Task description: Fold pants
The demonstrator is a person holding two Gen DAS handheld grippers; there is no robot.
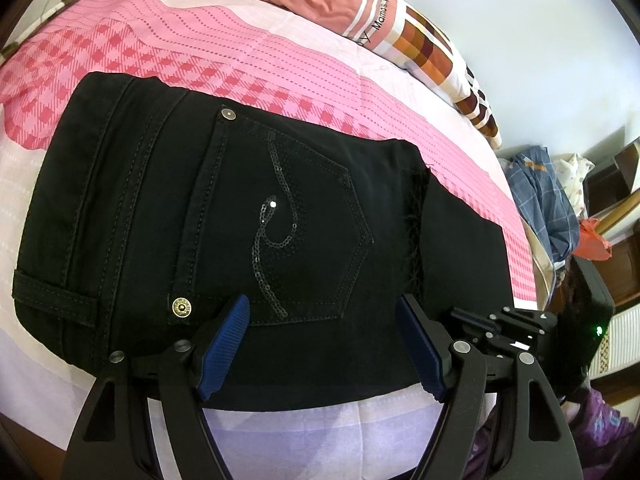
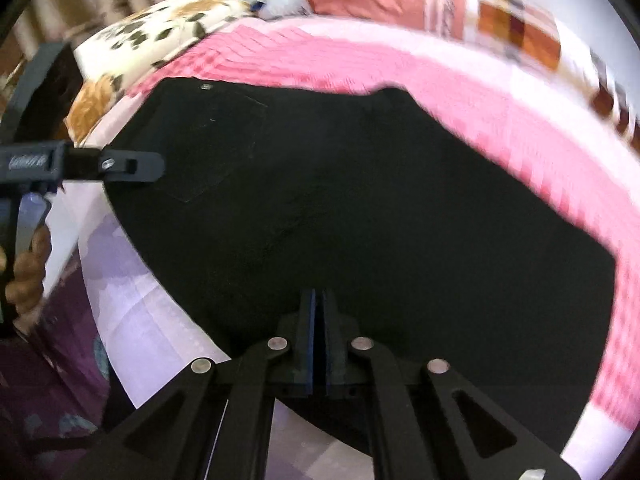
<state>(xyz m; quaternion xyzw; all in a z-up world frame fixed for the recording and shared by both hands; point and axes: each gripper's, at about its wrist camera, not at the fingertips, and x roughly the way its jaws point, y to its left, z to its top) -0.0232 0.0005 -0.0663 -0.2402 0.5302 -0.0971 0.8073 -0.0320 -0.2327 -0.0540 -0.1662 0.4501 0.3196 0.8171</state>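
Black pants [image 1: 248, 216] lie folded on the pink bed sheet [image 1: 192, 52], back pocket with a sequin swirl facing up, a frayed hem across the right part. My left gripper [image 1: 322, 312] is open, its blue pads over the near edge of the pants, holding nothing. In the right wrist view the pants [image 2: 360, 200] fill the middle, blurred. My right gripper [image 2: 319, 300] is shut, pads together, low over the near edge of the pants; whether cloth is pinched I cannot tell. The left gripper [image 2: 148, 166] shows at the left edge of that view.
A pink and checked quilt [image 1: 360, 12] lies along the far side of the bed. A floral pillow [image 2: 160, 28] is at the far left. Clothes and wooden furniture [image 1: 560, 200] stand beyond the bed's right edge. The right gripper body [image 1: 520, 328] sits close beside my left one.
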